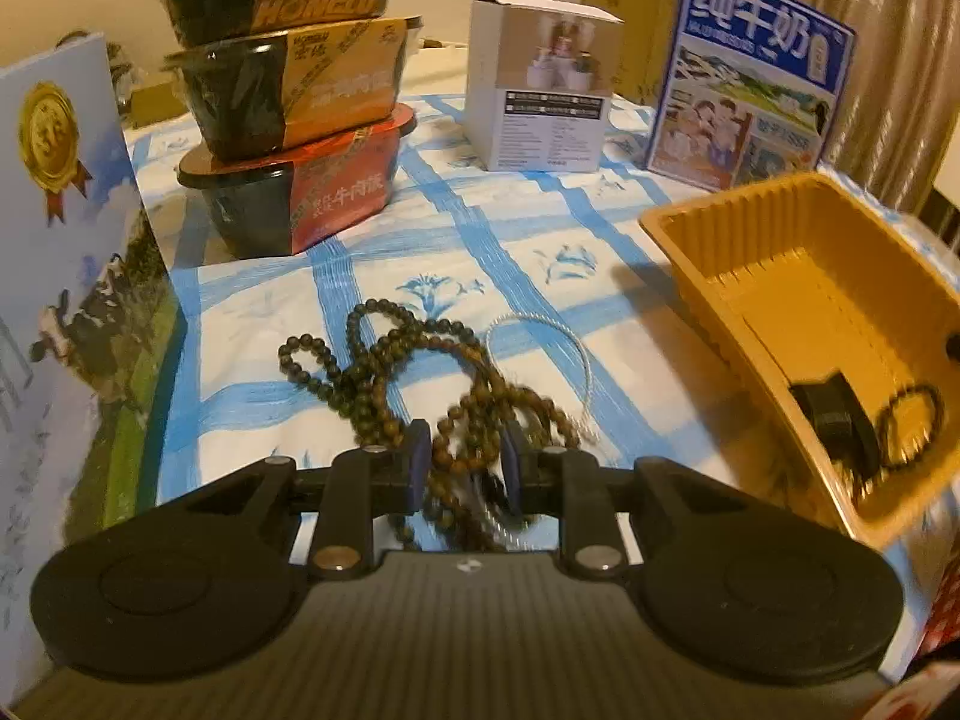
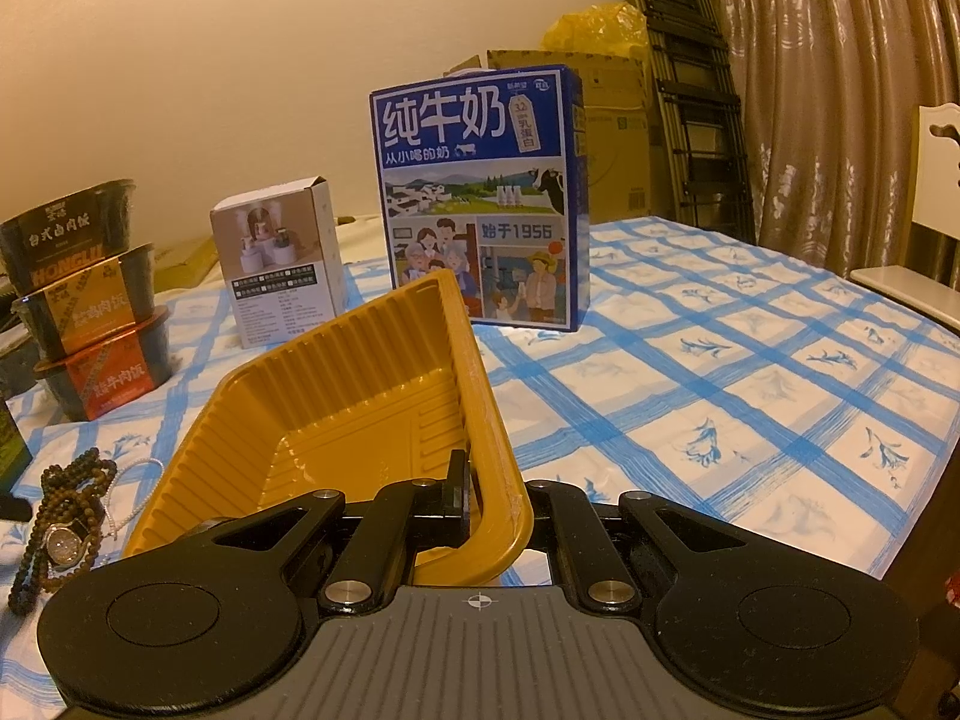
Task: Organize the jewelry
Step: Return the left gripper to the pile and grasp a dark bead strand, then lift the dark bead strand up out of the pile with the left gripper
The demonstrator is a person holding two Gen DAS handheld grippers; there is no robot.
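A tangle of brown bead strands [image 1: 384, 360] lies on the blue-checked cloth, with a thin white pearl strand [image 1: 540, 330] beside it. My left gripper [image 1: 467, 459] is shut on a bunch of these beads, and loops hang below its blue pads. In the right wrist view the same beads [image 2: 72, 492] trail down at far left with a wristwatch [image 2: 63, 540] among them. My right gripper [image 2: 480, 498] is shut on the near wall of the yellow plastic tray [image 2: 360, 372], tilting it. One finger [image 1: 834, 414] sits inside the tray [image 1: 780, 252] next to a dark bead bracelet [image 1: 912, 426].
Three stacked food bowls [image 1: 294, 138] stand at the back left, with a white carton [image 1: 540, 90] and a blue milk box [image 1: 750, 84] behind the tray. A tall printed box [image 1: 60, 240] walls off the left. A chair [image 2: 936, 210] stands past the table's right edge.
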